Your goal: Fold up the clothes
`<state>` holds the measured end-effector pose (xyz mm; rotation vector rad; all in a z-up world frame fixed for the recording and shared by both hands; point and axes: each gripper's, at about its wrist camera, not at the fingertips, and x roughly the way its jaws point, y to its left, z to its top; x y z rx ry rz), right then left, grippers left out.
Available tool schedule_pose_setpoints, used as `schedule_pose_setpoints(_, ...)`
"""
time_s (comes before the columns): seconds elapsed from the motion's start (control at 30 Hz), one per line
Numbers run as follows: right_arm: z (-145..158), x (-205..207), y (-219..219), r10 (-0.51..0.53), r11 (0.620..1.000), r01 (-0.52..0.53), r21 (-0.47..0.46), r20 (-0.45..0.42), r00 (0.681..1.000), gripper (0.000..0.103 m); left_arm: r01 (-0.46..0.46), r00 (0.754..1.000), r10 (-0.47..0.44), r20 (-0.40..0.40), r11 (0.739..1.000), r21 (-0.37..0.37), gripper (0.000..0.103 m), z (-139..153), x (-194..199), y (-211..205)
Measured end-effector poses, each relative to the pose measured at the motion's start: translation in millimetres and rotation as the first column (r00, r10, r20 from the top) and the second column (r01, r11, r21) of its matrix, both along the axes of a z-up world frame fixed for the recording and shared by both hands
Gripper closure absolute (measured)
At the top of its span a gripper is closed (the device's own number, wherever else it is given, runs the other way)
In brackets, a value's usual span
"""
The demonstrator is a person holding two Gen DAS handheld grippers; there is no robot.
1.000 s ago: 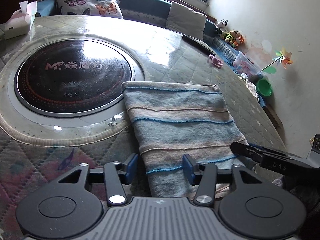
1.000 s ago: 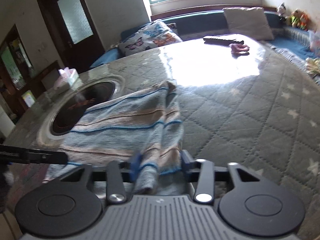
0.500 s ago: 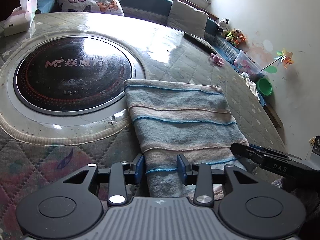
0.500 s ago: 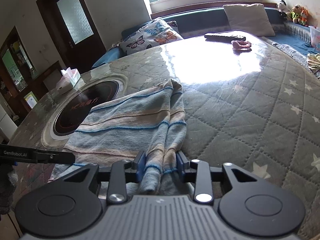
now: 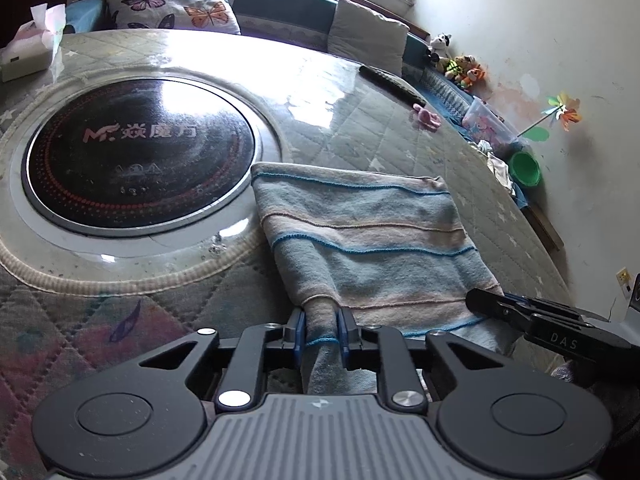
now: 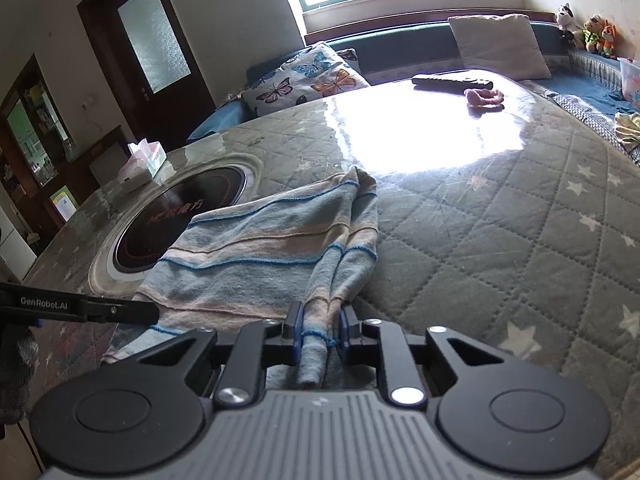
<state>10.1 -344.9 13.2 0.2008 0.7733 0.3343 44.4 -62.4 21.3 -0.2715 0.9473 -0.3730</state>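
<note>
Left wrist view: a striped cloth (image 5: 360, 240) is laid on the quilted table cover (image 5: 360, 112), its long axis running away from the cameras. A round black cooktop (image 5: 136, 152) is overlapped slightly by its left edge. Its near corners are pinched by the left gripper (image 5: 322, 330) and right gripper (image 6: 320, 328).

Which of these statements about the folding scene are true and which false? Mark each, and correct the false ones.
1. The left gripper is shut on the blue-and-beige striped knitted cloth. True.
2. The right gripper is open and holds nothing. False: it pinches the cloth's near edge.
3. The pink-tissue box stands beyond the round black glass cooktop. True.
4. The dark remote control lies on the cloth. False: it lies far off, by the small pink object.
</note>
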Motion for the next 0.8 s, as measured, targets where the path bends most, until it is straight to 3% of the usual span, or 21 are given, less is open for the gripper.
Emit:
schedule_pose_setpoints(0.23, -1.7, -8.1, -10.4, -0.018, 1.0, 0.018, 0.021, -0.016, 1.0, 0.085, 0.019, 1.0, -0.019, 0.003, 1.0, 0.022, 0.077, -0.6, -0.3, -6.5)
schedule_pose_setpoints(0.4, -3.5, -7.2, -8.8, -0.022, 1.0, 0.022, 0.022, -0.014, 1.0, 0.076, 0.025, 1.0, -0.025, -0.002, 0.999, 0.023, 0.072, -2.5, 0.4, -8.9)
schedule_pose_setpoints(0.63, -5.3, -6.5, -5.8, -0.028, 0.999, 0.028, 0.02, -0.01, 1.0, 0.077, 0.033, 0.999, -0.033, 0.005, 0.999, 0.026, 0.074, -2.0, -0.5, -10.8)
schedule_pose_setpoints(0.8, -5.2, -6.2, -3.4, -0.032, 0.999, 0.032, 0.017, -0.004, 0.999, 0.085, 0.037, 0.999, -0.037, 0.008, 0.999, 0.025, 0.088, 1.8, 0.3, -11.1)
